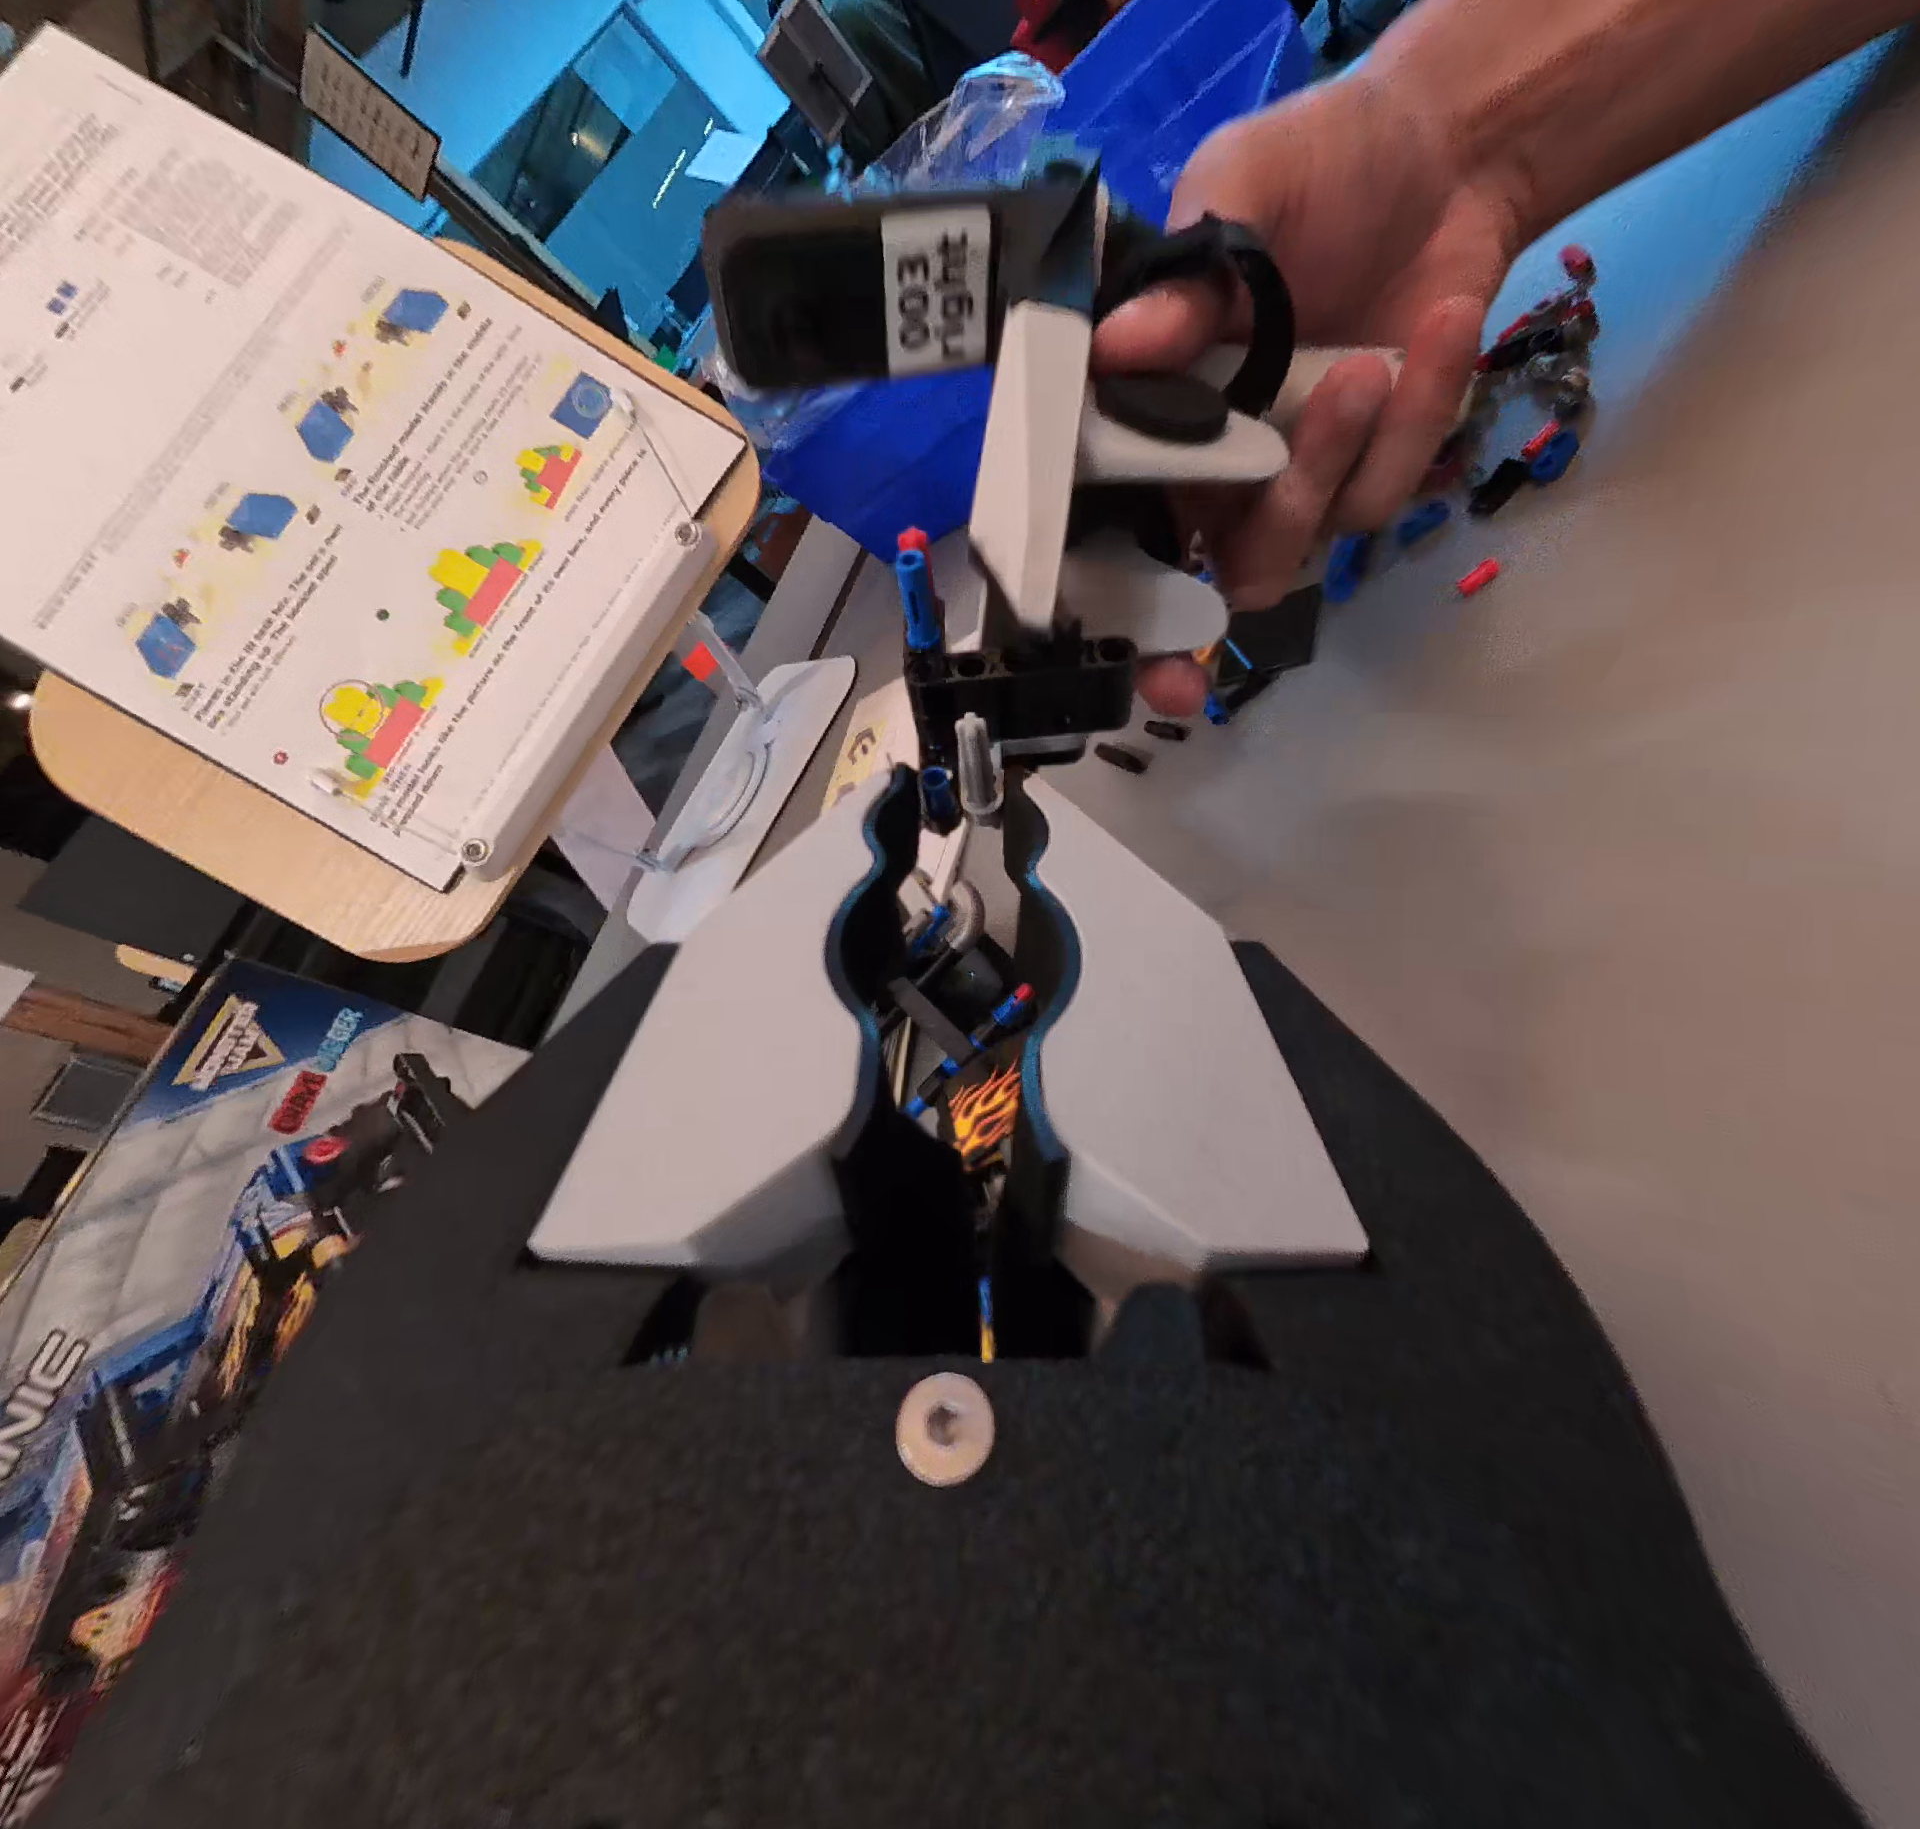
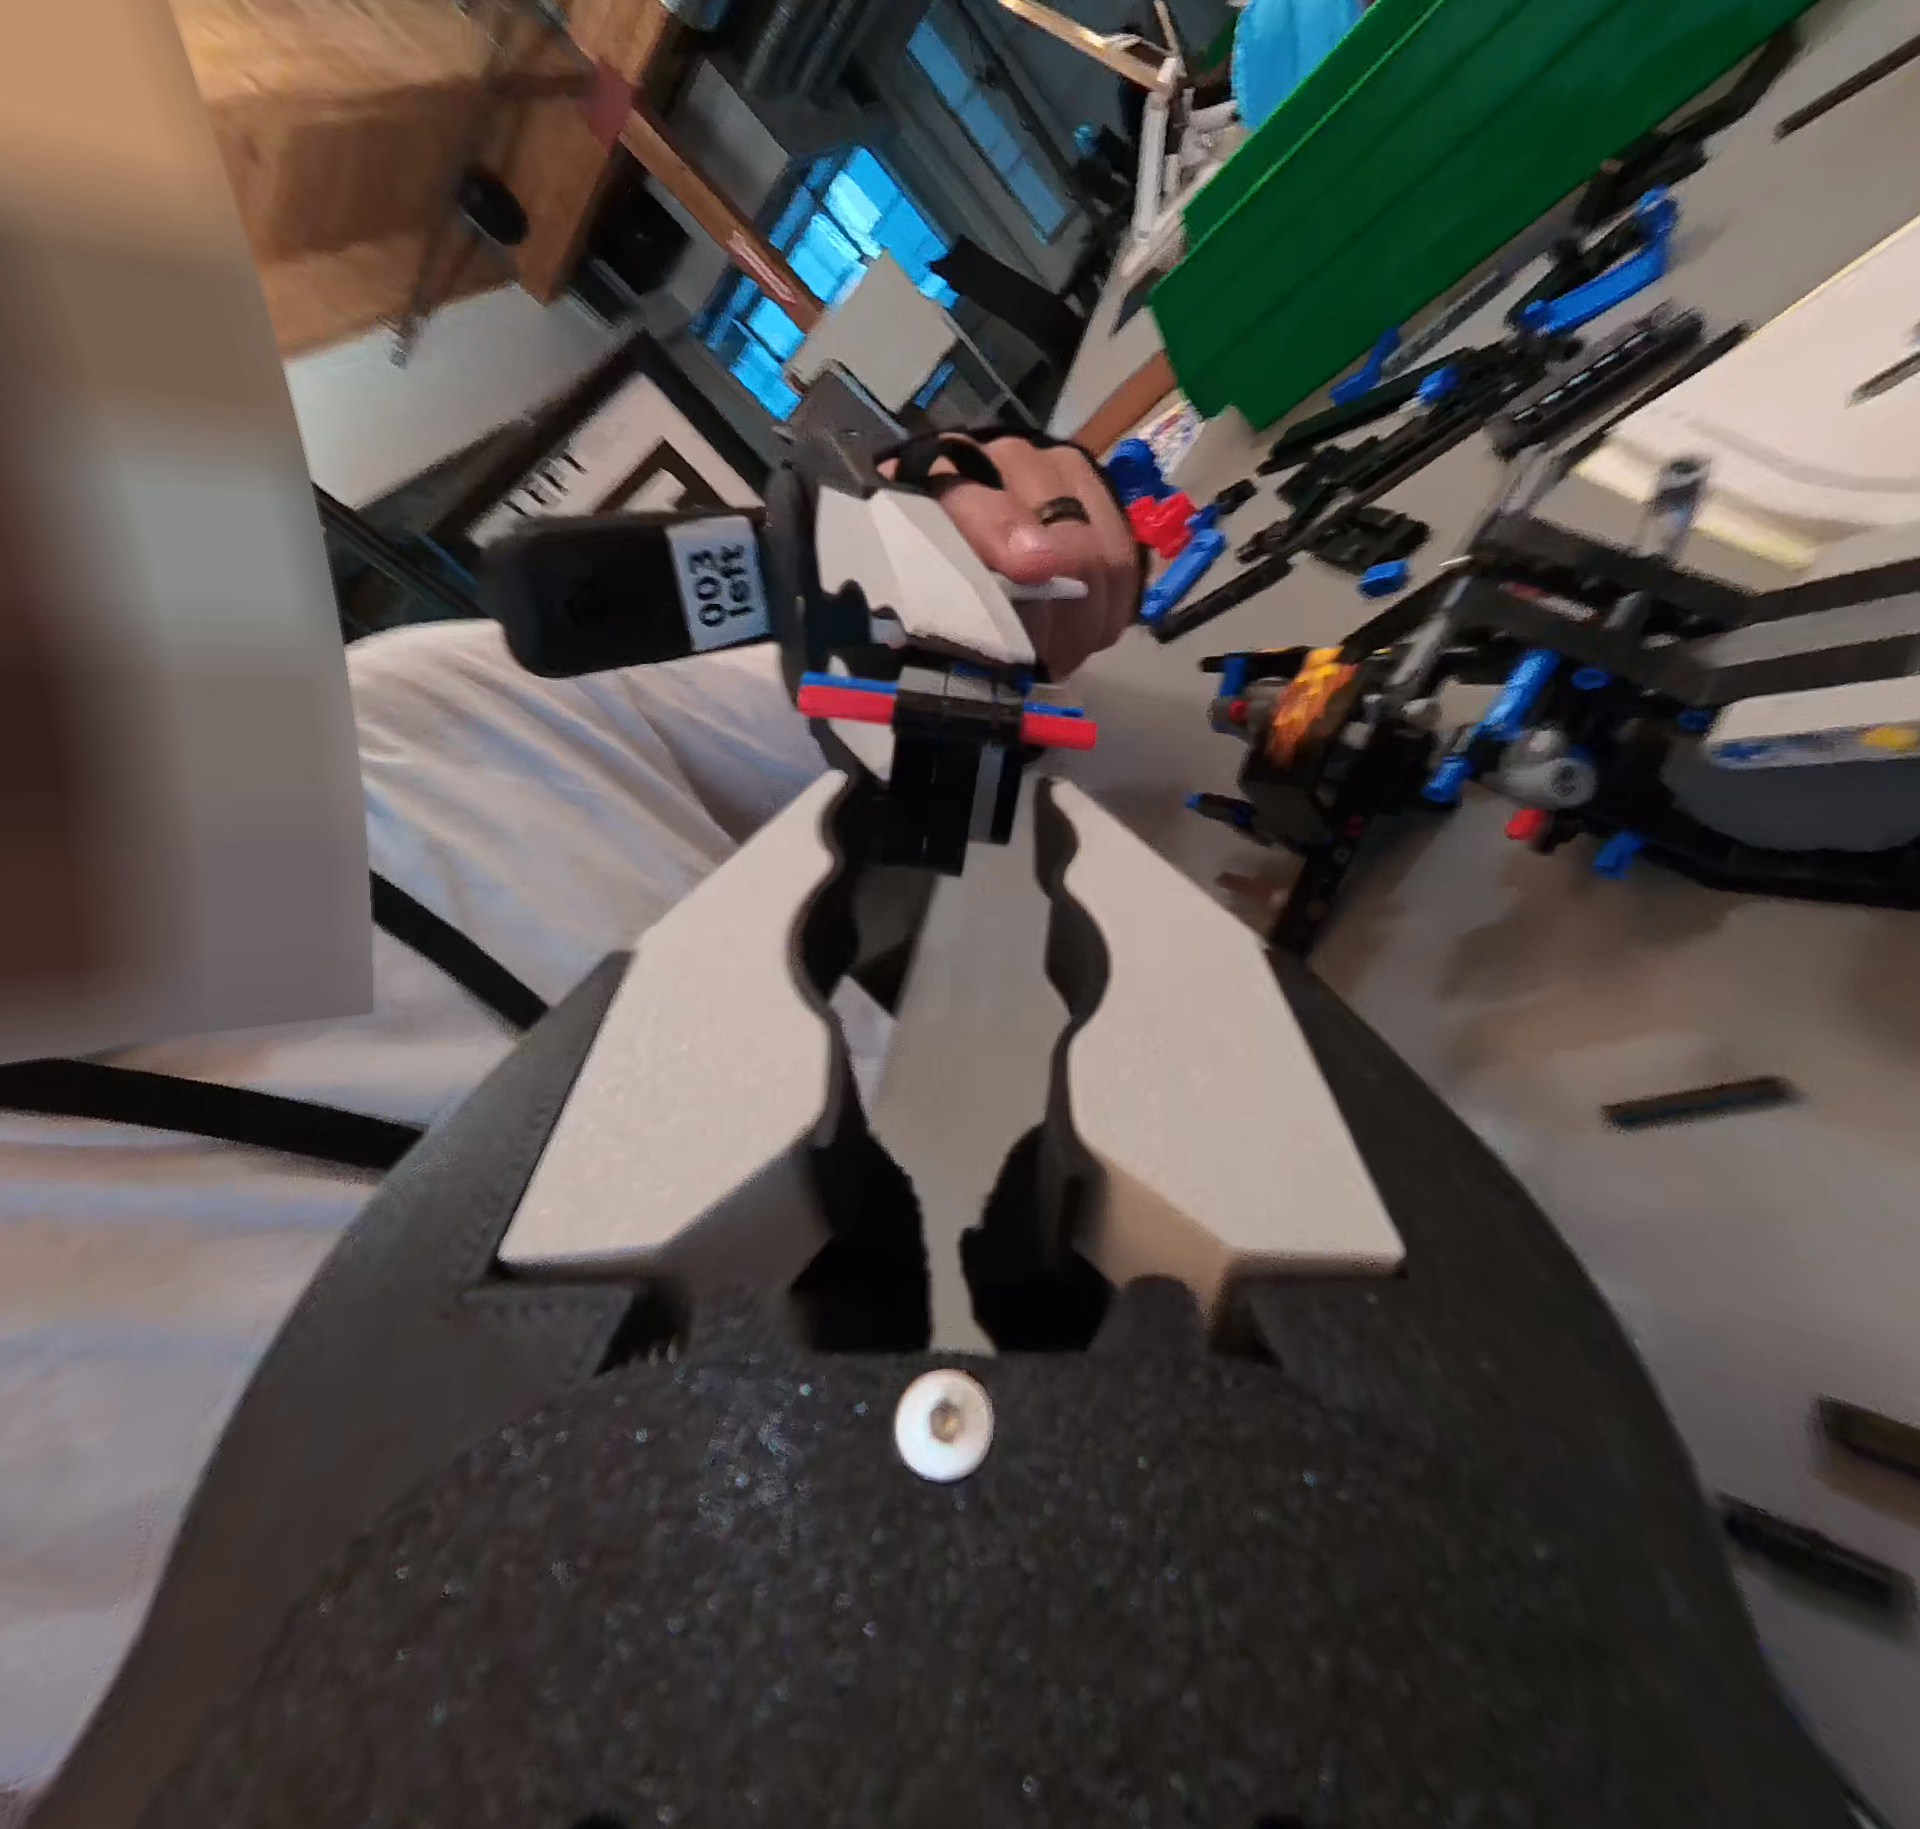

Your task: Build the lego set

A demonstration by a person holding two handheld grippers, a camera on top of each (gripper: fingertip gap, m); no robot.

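Observation:
A small black lego assembly [image 2: 940,792] with red and blue pins sticking out sideways is held in the air between both grippers. My right gripper [image 2: 940,805] is shut on its near end. My left gripper [image 1: 958,792] comes from the opposite side and is shut on the end with a grey pin [image 1: 977,756] and a blue pin [image 1: 935,792]. In the left wrist view the black beam [image 1: 1023,683] sits under the right gripper [image 1: 1049,636], held by a hand. The part-built truck with a flame sticker [image 2: 1309,709] lies on the table; it also shows between my left fingers [image 1: 982,1114].
An instruction sheet on a wooden stand [image 1: 343,491] and the lego box [image 1: 208,1312] stand at the left. Loose red, blue and black pieces [image 1: 1517,429] lie on the grey table [image 1: 1558,948]. More loose pieces [image 2: 1455,449] lie by a green board [image 2: 1455,169].

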